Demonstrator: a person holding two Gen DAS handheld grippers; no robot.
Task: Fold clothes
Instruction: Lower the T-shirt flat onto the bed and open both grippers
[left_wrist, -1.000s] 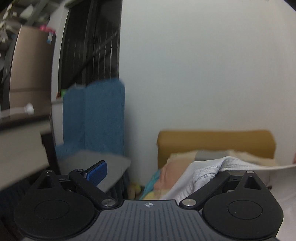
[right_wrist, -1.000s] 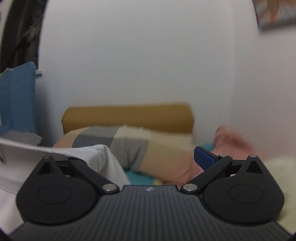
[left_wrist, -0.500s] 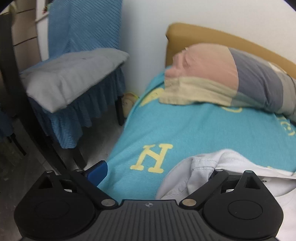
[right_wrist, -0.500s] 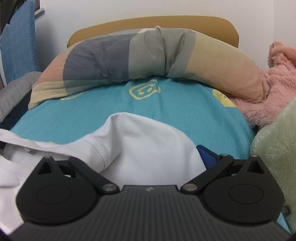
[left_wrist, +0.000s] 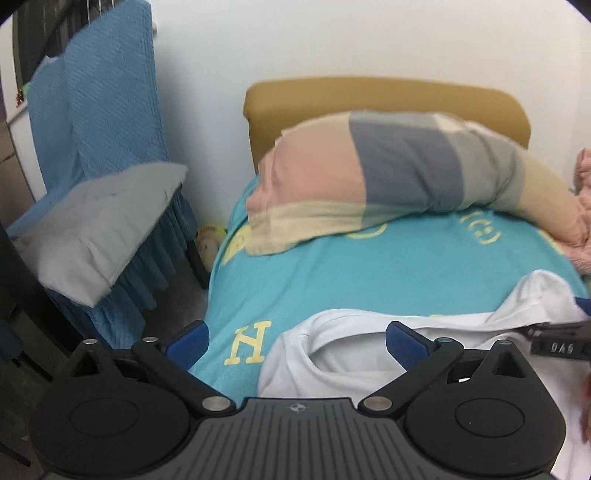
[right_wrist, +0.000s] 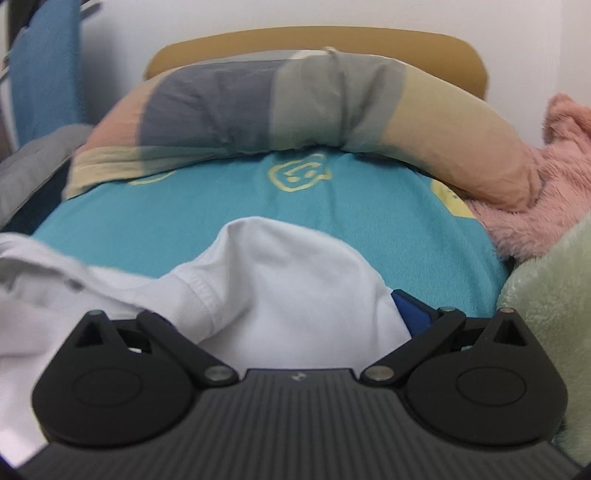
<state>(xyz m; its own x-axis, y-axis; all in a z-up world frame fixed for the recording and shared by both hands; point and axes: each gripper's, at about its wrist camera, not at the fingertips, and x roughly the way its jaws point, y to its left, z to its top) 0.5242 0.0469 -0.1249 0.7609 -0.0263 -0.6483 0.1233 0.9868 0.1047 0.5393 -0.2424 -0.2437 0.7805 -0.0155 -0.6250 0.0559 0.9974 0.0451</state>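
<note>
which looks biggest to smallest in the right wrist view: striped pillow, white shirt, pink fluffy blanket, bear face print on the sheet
1. striped pillow and white shirt: look alike; shirt is nearer and partly hidden, so unranked
2. pink fluffy blanket
3. bear face print

One white shirt (left_wrist: 369, 354), one pillow (left_wrist: 388, 173), two grippers.

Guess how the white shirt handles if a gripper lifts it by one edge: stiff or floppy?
Probably floppy: the white shirt lies rumpled in soft folds on the teal blanket, so a lifted edge should sag and trail. It looks like thin knit, likely light. The fuzzy blanket may drag on it rather than let it slide.
</note>
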